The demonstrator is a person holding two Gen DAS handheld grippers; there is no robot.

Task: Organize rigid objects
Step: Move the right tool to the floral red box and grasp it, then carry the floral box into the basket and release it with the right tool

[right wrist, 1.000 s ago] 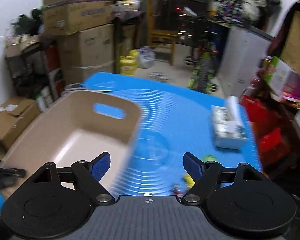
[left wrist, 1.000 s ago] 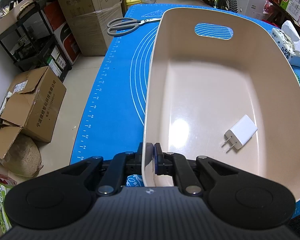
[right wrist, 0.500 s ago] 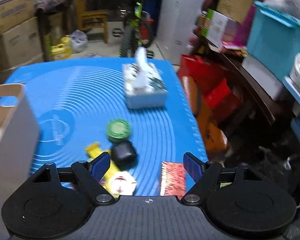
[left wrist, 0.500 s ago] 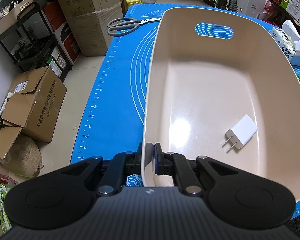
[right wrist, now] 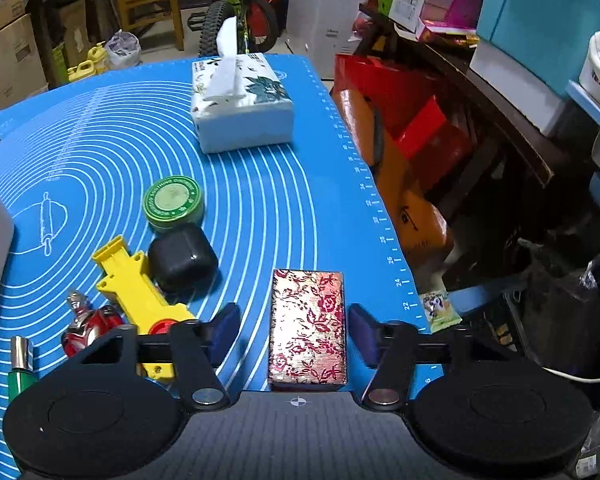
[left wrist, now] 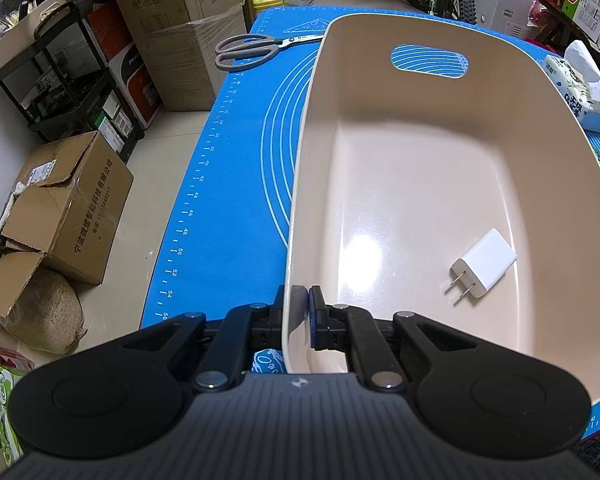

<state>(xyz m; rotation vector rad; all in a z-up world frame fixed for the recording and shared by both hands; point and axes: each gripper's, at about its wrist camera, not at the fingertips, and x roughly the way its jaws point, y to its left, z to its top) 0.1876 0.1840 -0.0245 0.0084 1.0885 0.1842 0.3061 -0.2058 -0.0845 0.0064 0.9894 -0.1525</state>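
My left gripper (left wrist: 304, 300) is shut on the near wall of the beige bin (left wrist: 420, 184), one pad inside and one outside. A white plug charger (left wrist: 482, 268) lies on the bin floor. In the right wrist view, my right gripper (right wrist: 294, 328) hangs low over the blue mat (right wrist: 260, 208) with its jaws closing. A red floral box (right wrist: 308, 320) lies between its blue pads, with a gap still showing at the left pad. To its left lie a black case (right wrist: 182, 258), a green tin (right wrist: 173, 202), a yellow toy (right wrist: 136, 288), a red figure (right wrist: 90, 328) and a green lighter (right wrist: 20, 368).
A tissue box (right wrist: 242, 108) stands at the mat's far side. Grey scissors (left wrist: 252, 50) lie on the mat beyond the bin's far left corner. The mat's right edge (right wrist: 384, 220) runs close beside the floral box, with red bags and clutter below it. Cartons stand on the floor to the left.
My right gripper swung from beside the bin to the mat's right side, sank over the floral box, and its jaws narrowed. The left gripper and the bin have not moved.
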